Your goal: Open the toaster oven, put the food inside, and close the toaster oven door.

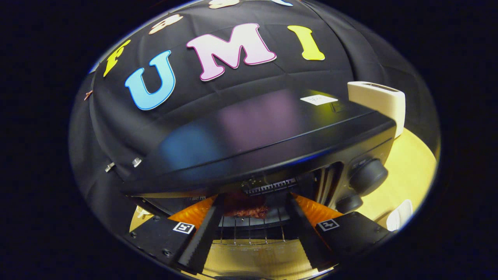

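A black toaster oven (249, 144) stands right in front of me, its glossy top filling the space above my fingers. Its mouth is open and a wire rack (249, 227) shows inside. A dark reddish piece of food (245, 208) lies on that rack, just beyond my fingertips. My gripper (255, 202) is open, its two fingers spread to either side of the food, reaching into the oven mouth without pressing on it. Two dark knobs (367, 177) sit on the oven's right-hand panel. The oven door is hidden below my fingers.
A cream-white toaster (379, 101) stands behind the oven to its right. The yellow wooden table (408, 171) runs along the oven's right side, with a white object (400, 216) near my right finger. A black cloth wall rises behind everything.
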Action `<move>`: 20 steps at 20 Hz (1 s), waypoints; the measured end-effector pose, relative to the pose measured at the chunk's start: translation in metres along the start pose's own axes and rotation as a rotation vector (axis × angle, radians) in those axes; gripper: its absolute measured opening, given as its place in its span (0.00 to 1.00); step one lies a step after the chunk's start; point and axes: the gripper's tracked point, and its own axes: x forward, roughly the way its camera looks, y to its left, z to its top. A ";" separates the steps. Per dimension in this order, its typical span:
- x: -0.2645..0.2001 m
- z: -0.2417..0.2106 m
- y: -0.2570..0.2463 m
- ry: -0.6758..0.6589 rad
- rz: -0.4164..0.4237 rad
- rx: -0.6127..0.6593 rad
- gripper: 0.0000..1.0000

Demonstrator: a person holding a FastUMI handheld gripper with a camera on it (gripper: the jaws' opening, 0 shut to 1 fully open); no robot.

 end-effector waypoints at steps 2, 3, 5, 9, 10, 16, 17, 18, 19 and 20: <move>-0.012 0.009 -0.005 -0.010 -0.011 -0.004 0.98; -0.019 0.011 -0.006 -0.005 -0.016 -0.008 0.98; -0.036 0.012 -0.009 0.001 -0.021 -0.035 0.98; -0.070 0.002 -0.012 0.053 -0.031 -0.092 0.98; -0.079 -0.001 -0.012 0.061 -0.032 -0.106 0.98; -0.128 -0.034 0.016 0.139 0.005 -0.139 0.98; -0.134 -0.045 0.021 0.163 0.009 -0.142 0.98; -0.139 -0.058 0.024 0.192 0.011 -0.146 0.98; -0.143 -0.072 0.027 0.229 0.015 -0.148 0.98; -0.146 -0.089 0.029 0.266 0.016 -0.152 0.98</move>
